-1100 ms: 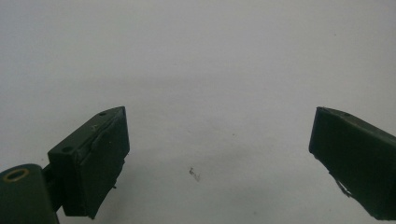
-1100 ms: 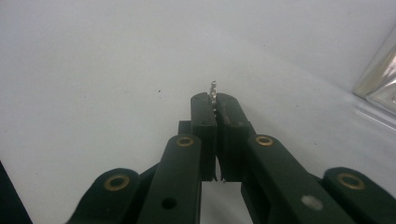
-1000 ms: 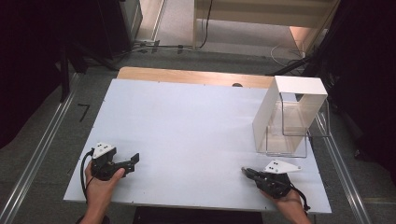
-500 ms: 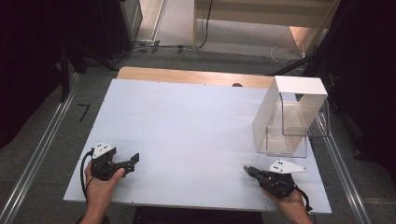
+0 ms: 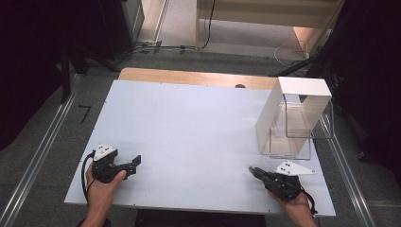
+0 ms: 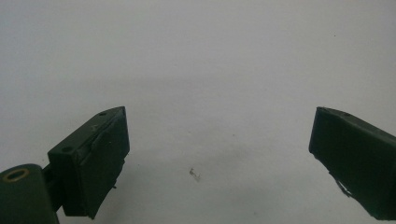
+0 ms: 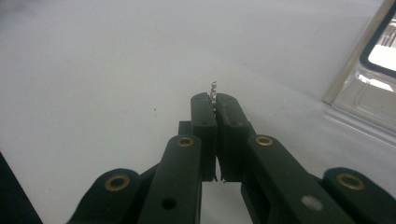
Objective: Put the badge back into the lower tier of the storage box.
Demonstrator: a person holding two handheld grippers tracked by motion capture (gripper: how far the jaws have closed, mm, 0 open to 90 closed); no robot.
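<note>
While my left gripper [image 6: 219, 154] rests with its fingers spread wide over bare white worktop [image 5: 189, 127], my right gripper [image 7: 215, 103] pinches a tiny metal chain [image 7: 213, 89] at its tips. That hand sits near the worktop's front edge, just before the clear acrylic box [image 5: 294, 124].

My tabletop [image 5: 189, 123] evenly bright under soft overhead light, surroundings dark at frame edges, my close-up jaws blurred, faint shadows, slight grain.
</note>
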